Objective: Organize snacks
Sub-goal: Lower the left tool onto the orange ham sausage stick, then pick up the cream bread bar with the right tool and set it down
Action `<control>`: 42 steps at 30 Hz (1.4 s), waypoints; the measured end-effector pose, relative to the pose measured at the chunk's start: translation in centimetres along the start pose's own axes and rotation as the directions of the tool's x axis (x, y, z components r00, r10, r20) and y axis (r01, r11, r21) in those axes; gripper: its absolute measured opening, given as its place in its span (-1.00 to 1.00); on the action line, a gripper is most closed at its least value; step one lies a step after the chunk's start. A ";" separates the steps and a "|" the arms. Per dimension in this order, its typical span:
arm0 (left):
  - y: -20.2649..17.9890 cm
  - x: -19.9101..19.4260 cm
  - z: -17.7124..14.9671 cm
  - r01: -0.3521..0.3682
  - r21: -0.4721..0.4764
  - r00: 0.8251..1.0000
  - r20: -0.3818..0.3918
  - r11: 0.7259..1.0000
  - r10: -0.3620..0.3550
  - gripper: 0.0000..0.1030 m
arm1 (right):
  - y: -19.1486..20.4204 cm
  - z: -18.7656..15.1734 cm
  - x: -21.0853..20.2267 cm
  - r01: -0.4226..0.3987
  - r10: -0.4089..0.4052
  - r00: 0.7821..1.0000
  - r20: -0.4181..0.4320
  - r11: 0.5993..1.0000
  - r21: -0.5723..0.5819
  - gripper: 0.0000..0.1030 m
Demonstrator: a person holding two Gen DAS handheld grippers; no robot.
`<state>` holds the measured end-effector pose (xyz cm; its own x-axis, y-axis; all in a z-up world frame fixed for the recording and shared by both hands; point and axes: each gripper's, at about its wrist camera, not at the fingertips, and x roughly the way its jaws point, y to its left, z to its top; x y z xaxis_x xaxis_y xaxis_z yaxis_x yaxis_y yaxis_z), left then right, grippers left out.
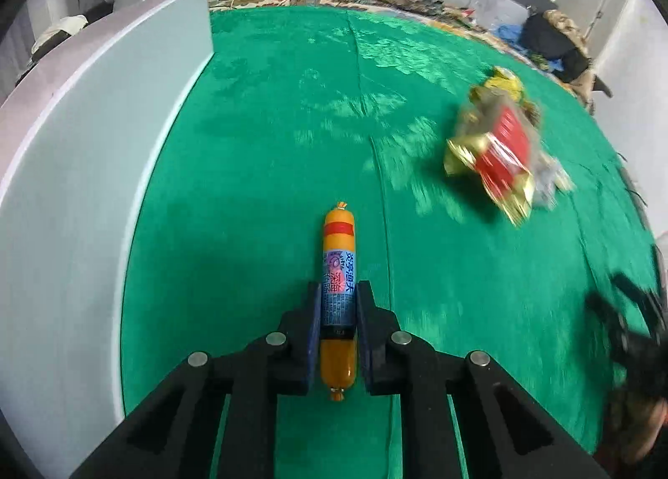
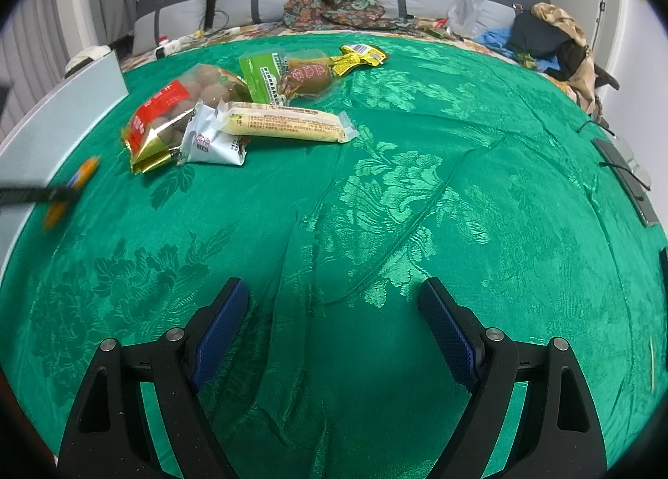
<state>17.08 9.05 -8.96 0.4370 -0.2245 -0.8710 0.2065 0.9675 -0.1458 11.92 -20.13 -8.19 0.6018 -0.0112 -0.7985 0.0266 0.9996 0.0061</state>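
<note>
Snacks: an orange sausage stick [image 1: 339, 291] with a blue and pink label is clamped in the left claw [image 1: 339, 312]; the others lie in a loose pile on the green bedspread [image 2: 417, 187].
Sausage position: at 6 o'clock in the left wrist view, lengthwise along the fingers, its crimped ends sticking out in front and behind.
Left claw: closed on the sausage, a pad pressing each side near its middle. I judge the central grip keeps the slim stick from swinging.
Left hand pose: tilted steeply down over the bedspread; the blurred surroundings suggest movement.
White box: a pale box wall [image 1: 104, 145] curves from 8 to 11 o'clock in the left view, just beside the sausage. It is probably where the snacks go.
Pile: in the right wrist view, at 10 to 12 o'clock, a red and gold bag of brown balls [image 2: 167, 120], a white packet [image 2: 213, 139], a long beige bar [image 2: 288, 124], a green packet [image 2: 265, 76] and a yellow packet [image 2: 359, 55], overlapping.
Right claw: [image 2: 334, 337] wide open and empty, at 6 o'clock, well apart from the pile.
Right hand pose: angled down at bare bedspread, seemingly waiting.
</note>
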 end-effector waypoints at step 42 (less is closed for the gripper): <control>0.4 1.2 -0.9 -0.137 0.039 0.983 0.130 0.990 0.131 1.00 | -5.5 6.9 9.2 -0.344 0.484 0.858 0.175 0.287 0.894 -0.21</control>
<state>16.86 9.25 -10.51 0.5702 -0.1091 -0.8142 0.1786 0.9839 -0.0067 22.80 -25.88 -11.40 0.6683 0.4698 -0.5767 0.5144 0.2682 0.8146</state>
